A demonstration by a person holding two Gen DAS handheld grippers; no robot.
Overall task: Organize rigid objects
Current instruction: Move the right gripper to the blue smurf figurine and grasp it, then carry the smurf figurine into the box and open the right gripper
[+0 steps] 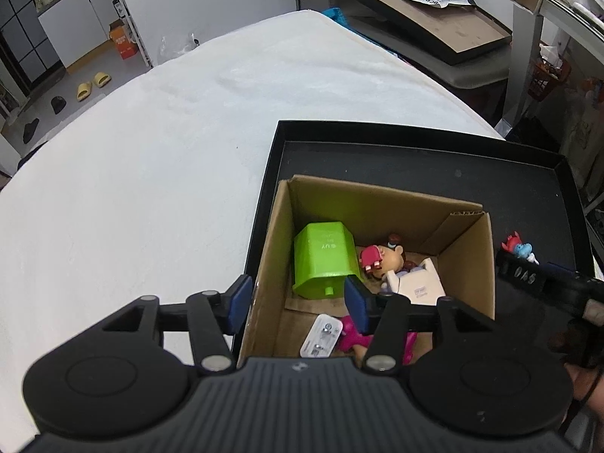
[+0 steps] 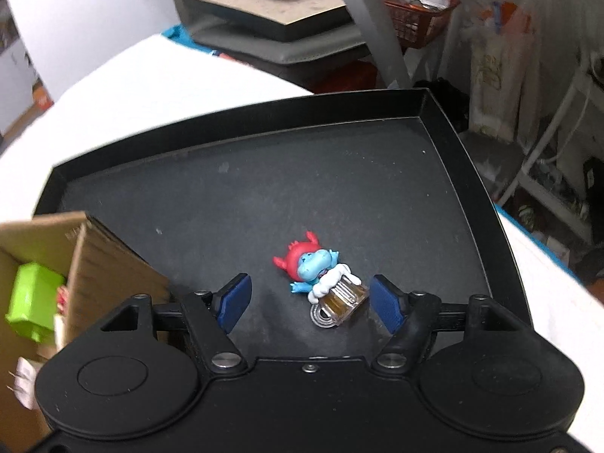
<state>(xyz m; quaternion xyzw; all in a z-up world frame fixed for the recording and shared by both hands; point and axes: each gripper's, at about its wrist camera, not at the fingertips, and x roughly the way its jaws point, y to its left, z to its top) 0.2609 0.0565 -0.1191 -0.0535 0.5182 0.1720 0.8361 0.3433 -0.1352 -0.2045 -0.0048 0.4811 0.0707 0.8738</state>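
A blue figurine with red horns lies on the floor of the black tray, hugging a clear amber mug. My right gripper is open, its blue pads on either side of the toy and just short of it. In the left wrist view the same figurine shows beyond the cardboard box. My left gripper is open, straddling the box's left wall. Inside the box lie a green plastic block, a doll with a red hat, a white plug and a pink toy.
The tray sits on a white-covered table near its right edge. A chair with a flat open box stands behind. A white rack and an orange basket are to the right. A hand holds the right gripper.
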